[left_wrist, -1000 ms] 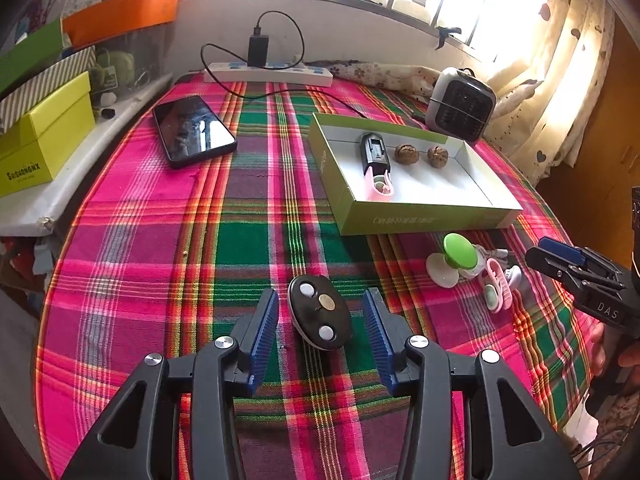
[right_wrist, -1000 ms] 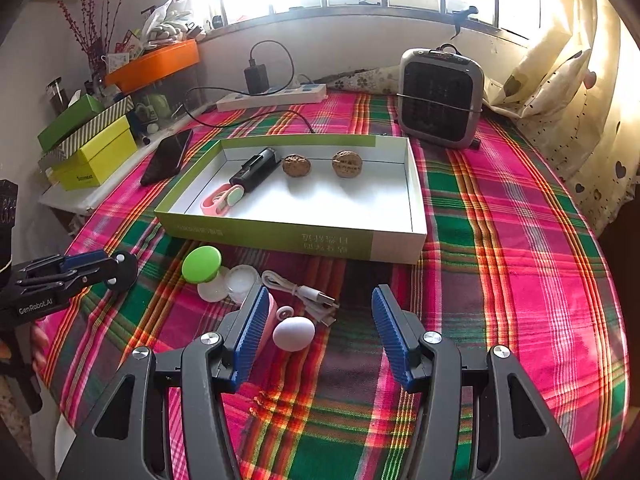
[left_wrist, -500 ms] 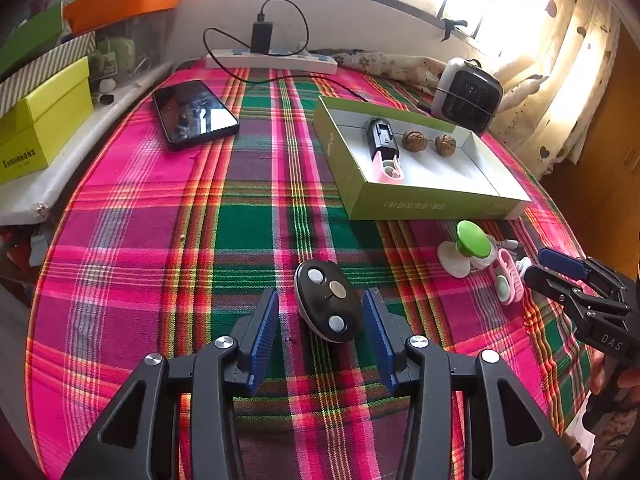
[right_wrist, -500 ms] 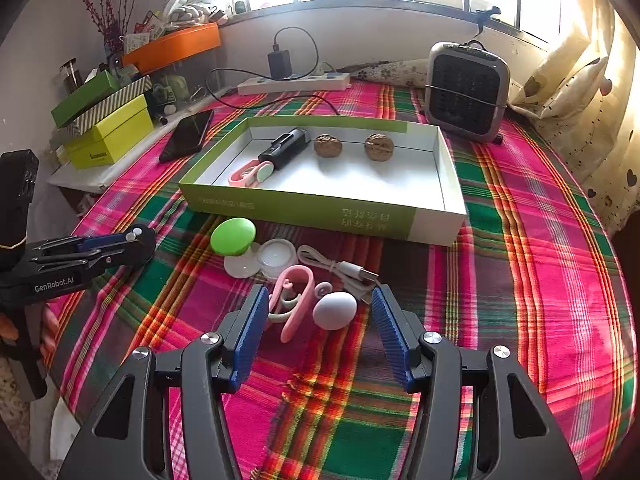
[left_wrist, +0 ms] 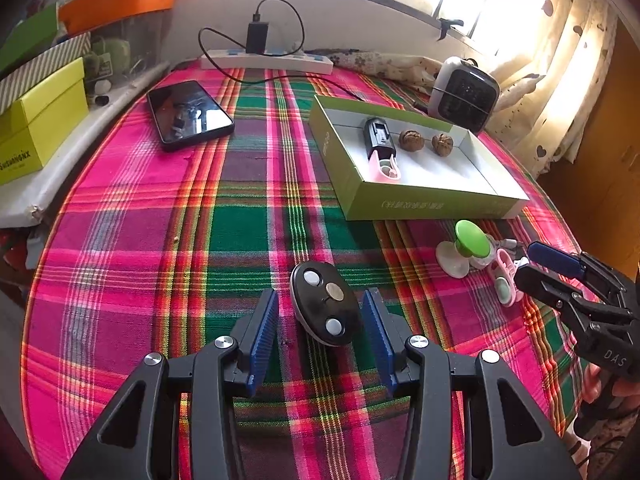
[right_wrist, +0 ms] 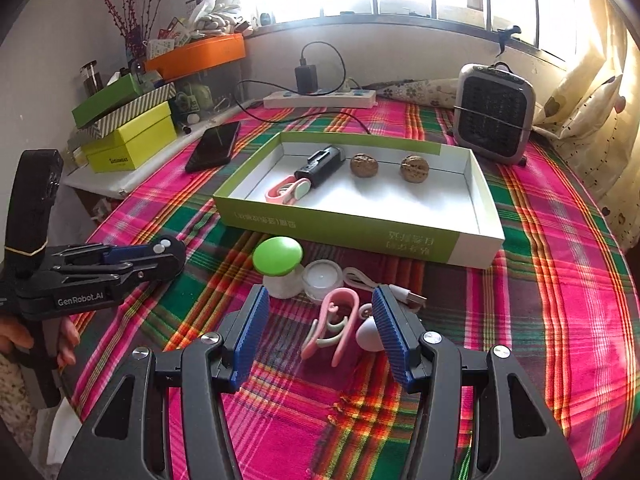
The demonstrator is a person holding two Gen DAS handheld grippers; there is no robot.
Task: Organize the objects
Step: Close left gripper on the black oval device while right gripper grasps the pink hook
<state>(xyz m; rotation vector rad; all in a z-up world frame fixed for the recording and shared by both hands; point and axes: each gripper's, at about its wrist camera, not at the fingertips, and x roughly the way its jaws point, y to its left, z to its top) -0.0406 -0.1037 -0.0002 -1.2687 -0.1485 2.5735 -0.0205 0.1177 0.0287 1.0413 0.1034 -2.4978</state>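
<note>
While four things already lie in the green tray [right_wrist: 344, 236] on the plaid table [left_wrist: 160, 240], namely a black charger [right_wrist: 320, 166], a pink clip [right_wrist: 288, 191] and two walnuts [right_wrist: 364, 165], we judge the sorting partly done. Several items are not yet in the tray: a black oval device [left_wrist: 323, 308], a green-capped mushroom piece [right_wrist: 278, 264], a small clear pot [right_wrist: 322, 278], a white cable [right_wrist: 384, 286], a second pink clip [right_wrist: 334, 330] and a white egg-shaped piece [right_wrist: 370, 336].

Our left gripper [left_wrist: 320, 324] stands half open around the black oval device, its pads either side with gaps showing, so nothing is gripped. Our right gripper [right_wrist: 318, 332] is likewise half open and empty, straddling the second pink clip, with the white egg-shaped piece just beside its right pad.

Compared with a second ago, the left gripper has barely shifted and the black device sits deeper between its fingers. The right gripper has slid sideways: earlier the egg lay between its fingers, whereas now the pink clip is centred there. Neither opening has changed.
</note>
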